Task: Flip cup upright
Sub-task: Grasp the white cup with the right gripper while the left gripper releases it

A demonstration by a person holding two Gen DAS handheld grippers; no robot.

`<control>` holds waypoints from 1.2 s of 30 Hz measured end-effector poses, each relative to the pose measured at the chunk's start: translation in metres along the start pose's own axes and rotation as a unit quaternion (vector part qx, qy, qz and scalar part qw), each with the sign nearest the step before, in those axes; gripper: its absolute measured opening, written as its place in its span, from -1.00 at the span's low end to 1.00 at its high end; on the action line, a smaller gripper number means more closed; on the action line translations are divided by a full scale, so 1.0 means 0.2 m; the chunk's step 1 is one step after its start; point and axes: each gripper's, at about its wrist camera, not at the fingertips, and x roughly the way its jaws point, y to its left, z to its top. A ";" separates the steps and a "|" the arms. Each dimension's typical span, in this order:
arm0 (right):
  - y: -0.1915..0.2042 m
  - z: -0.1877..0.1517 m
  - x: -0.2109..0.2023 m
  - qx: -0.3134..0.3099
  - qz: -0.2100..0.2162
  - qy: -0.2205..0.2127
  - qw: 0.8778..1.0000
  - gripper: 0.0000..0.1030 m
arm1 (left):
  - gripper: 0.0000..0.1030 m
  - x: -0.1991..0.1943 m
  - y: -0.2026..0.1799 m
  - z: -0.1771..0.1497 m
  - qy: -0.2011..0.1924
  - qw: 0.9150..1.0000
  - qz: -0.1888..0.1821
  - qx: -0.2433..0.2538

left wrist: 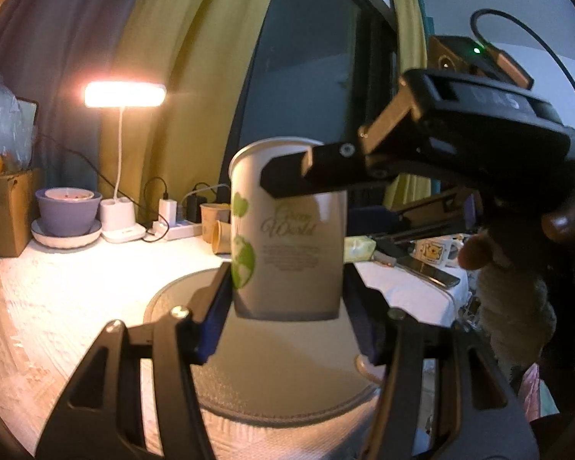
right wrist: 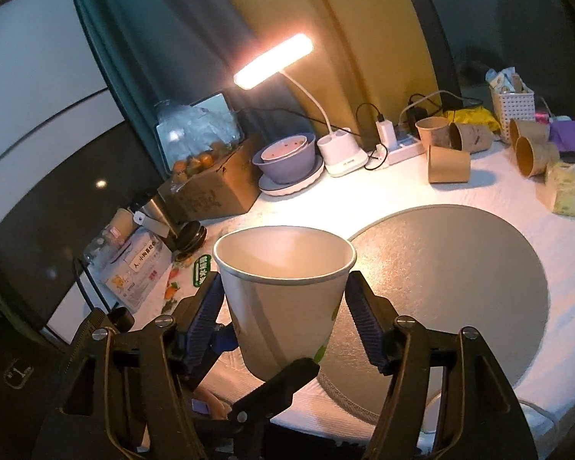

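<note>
A white paper cup (left wrist: 287, 237) with a green print and "Green World" lettering is held upright in the air, mouth up, above a round grey mat (left wrist: 287, 375). My left gripper (left wrist: 285, 306) is shut on the cup's lower part. My right gripper (left wrist: 306, 176) reaches in from the right, its fingers at the cup's upper part. In the right wrist view the cup (right wrist: 283, 280) sits between the right gripper's (right wrist: 283, 303) blue pads, its open mouth facing the camera, with a left finger (right wrist: 276, 387) across its base.
The white table (right wrist: 402, 195) carries a lit desk lamp (right wrist: 276, 59), a purple bowl on a plate (right wrist: 287, 161), a power strip (right wrist: 402, 149), several brown paper cups (right wrist: 448, 163), a tissue pack (right wrist: 571, 188) and a cardboard box (right wrist: 214, 188). The mat (right wrist: 448, 280) lies mid-table.
</note>
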 end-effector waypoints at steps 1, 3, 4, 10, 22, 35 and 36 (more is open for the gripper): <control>-0.01 0.00 0.01 0.001 0.001 0.002 1.000 0.33 | 0.11 0.01 0.01 0.00 0.003 1.000 0.000 -0.001; -0.02 0.00 0.03 0.003 0.001 0.008 1.000 0.33 | 0.11 0.02 0.02 -0.01 0.008 1.000 0.001 -0.004; -0.03 0.00 0.04 0.003 0.002 0.010 1.000 0.33 | 0.11 0.02 0.02 -0.01 0.009 1.000 0.001 -0.005; -0.04 -0.01 0.08 -0.006 -0.002 0.018 1.000 0.31 | 0.16 0.06 0.04 -0.02 0.032 0.999 -0.005 -0.017; -0.14 0.01 0.07 -0.034 -0.059 -0.018 0.997 0.31 | 0.65 0.16 0.09 -0.05 0.097 0.995 0.007 -0.036; -0.35 0.00 0.22 -0.089 -0.190 -0.031 0.977 0.31 | 0.65 0.28 0.27 -0.02 0.148 0.986 0.047 -0.061; -0.37 -0.01 0.24 -0.092 -0.196 -0.030 0.976 0.31 | 0.65 0.30 0.29 -0.02 0.152 0.985 0.045 -0.071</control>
